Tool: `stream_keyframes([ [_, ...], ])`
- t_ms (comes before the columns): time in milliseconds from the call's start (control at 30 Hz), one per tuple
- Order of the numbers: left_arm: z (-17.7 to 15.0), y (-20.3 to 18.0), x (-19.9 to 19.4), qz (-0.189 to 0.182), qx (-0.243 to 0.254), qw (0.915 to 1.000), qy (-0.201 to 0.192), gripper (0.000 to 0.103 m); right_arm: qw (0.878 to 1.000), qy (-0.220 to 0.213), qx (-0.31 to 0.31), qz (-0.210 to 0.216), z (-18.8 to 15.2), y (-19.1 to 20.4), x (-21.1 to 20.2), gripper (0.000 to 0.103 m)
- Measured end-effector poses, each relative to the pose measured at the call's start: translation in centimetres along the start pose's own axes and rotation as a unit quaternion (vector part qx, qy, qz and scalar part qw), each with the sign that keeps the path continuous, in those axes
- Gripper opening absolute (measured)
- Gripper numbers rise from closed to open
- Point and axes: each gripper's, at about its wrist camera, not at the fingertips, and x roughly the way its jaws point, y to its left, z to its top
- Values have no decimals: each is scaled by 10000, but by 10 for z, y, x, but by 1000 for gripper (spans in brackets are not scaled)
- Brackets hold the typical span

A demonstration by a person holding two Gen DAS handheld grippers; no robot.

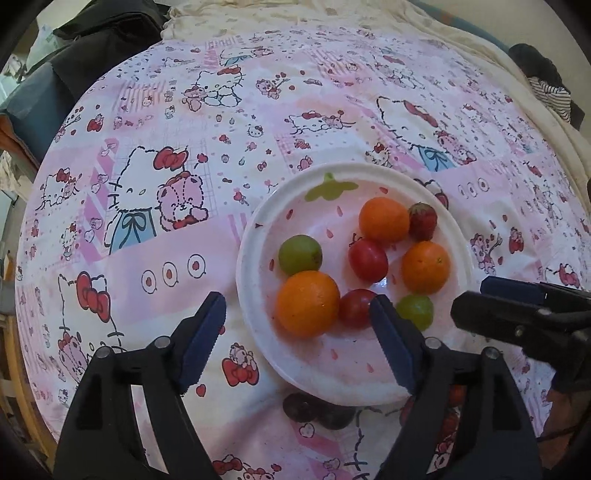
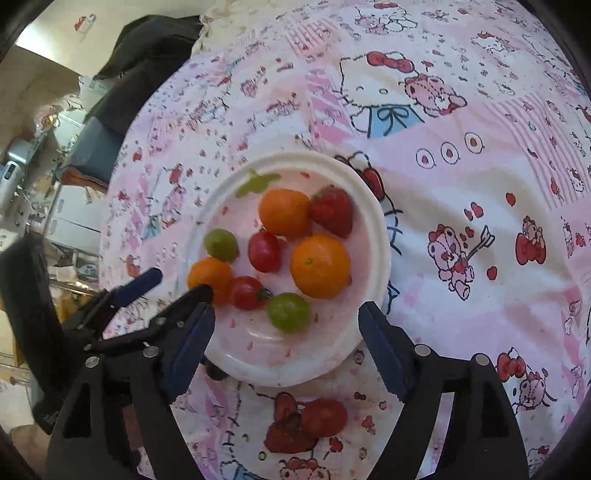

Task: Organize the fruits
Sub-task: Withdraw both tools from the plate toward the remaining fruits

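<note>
A white plate on the Hello Kitty cloth holds three oranges, two red tomatoes, two green fruits and a strawberry. My left gripper is open and empty over the plate's near left edge. My right gripper is open and empty over the plate's near edge. A red tomato lies on the cloth below the plate. Dark fruits lie on the cloth by the plate's near rim.
The patterned cloth covers a round table. Dark clothing lies at the far left edge, a striped garment at the far right. Room clutter and shelves stand beyond the table's left side.
</note>
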Motion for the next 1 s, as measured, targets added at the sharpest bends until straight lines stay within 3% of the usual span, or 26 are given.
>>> stream_keyframes([
  [233, 0, -1, -12, -57, -65, 9999, -82, 80, 9998, -188, 83, -42, 2, 0, -18, 84],
  [700, -16, 27, -76, -29, -370, 9972, -656, 80, 9987, -437, 255, -16, -17, -3, -51, 84],
  [1000, -36, 45, -95, -9, -746, 9950, -669, 80, 9967, -543, 593, -49, -40, -22, -78, 84],
])
